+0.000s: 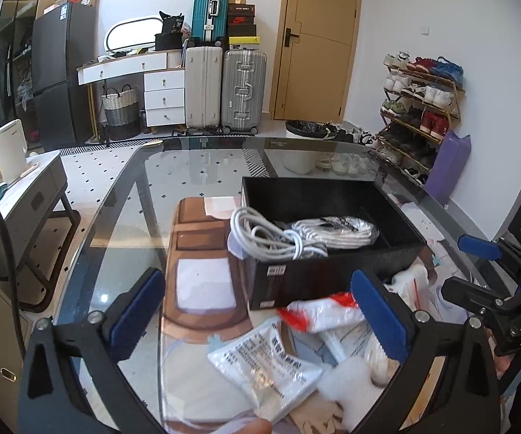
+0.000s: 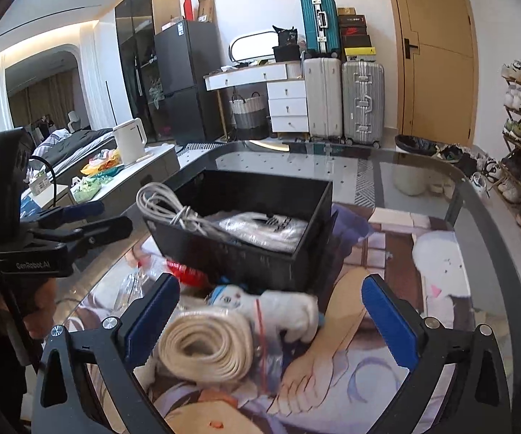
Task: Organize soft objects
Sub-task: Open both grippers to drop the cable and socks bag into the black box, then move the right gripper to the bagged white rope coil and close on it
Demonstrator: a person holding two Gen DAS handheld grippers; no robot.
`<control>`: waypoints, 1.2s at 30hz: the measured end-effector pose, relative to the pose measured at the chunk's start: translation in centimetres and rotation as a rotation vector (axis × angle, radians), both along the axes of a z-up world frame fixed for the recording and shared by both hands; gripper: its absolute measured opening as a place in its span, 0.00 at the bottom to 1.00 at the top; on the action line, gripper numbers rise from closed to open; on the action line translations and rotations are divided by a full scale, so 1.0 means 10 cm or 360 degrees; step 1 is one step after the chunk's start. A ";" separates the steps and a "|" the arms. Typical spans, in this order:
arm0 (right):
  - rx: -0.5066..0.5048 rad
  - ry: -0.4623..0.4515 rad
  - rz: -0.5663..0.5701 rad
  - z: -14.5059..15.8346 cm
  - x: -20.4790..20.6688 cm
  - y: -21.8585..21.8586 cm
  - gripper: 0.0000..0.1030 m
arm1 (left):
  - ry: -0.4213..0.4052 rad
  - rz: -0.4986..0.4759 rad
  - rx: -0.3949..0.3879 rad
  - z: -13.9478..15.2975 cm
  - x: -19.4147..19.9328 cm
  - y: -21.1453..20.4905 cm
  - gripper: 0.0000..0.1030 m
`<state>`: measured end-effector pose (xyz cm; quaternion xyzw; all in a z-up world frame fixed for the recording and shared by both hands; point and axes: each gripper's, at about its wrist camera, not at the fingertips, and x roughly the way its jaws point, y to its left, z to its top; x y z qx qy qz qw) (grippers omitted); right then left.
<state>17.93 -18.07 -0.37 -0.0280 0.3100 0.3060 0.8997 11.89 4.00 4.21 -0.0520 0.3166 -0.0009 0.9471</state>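
Note:
A black box point(image 1: 333, 275) point(image 2: 260, 260) sits on the glass table and holds a coiled white cable point(image 1: 271, 235) point(image 2: 166, 202) and a bagged white striped cloth point(image 1: 336, 229) point(image 2: 260, 228). In front of it lie a white printed packet point(image 1: 264, 365), a red-and-white bag point(image 1: 318, 311) point(image 2: 184, 273), a cream rolled strap point(image 2: 206, 347) and a bagged white plush toy point(image 2: 278, 311). My left gripper point(image 1: 257, 322) is open above the packets. My right gripper point(image 2: 271, 318) is open, its fingers either side of the strap and plush.
A printed mat point(image 1: 202, 289) point(image 2: 405, 289) lies on the glass table point(image 1: 123, 217). A side cabinet with a white kettle point(image 1: 9, 153) stands at left. Suitcases, a dresser, a door and a shoe rack point(image 1: 419, 115) line the far wall.

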 end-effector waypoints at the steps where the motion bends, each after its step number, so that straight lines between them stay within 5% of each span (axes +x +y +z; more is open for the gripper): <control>1: -0.0003 0.0013 0.0002 0.00 0.00 0.00 0.99 | -0.0002 0.0006 0.0010 -0.01 -0.03 0.01 1.00; 36: -0.0142 0.0240 0.0072 -0.41 -0.23 0.20 0.99 | 0.0078 -0.0030 0.0018 -0.23 -0.32 -0.06 1.00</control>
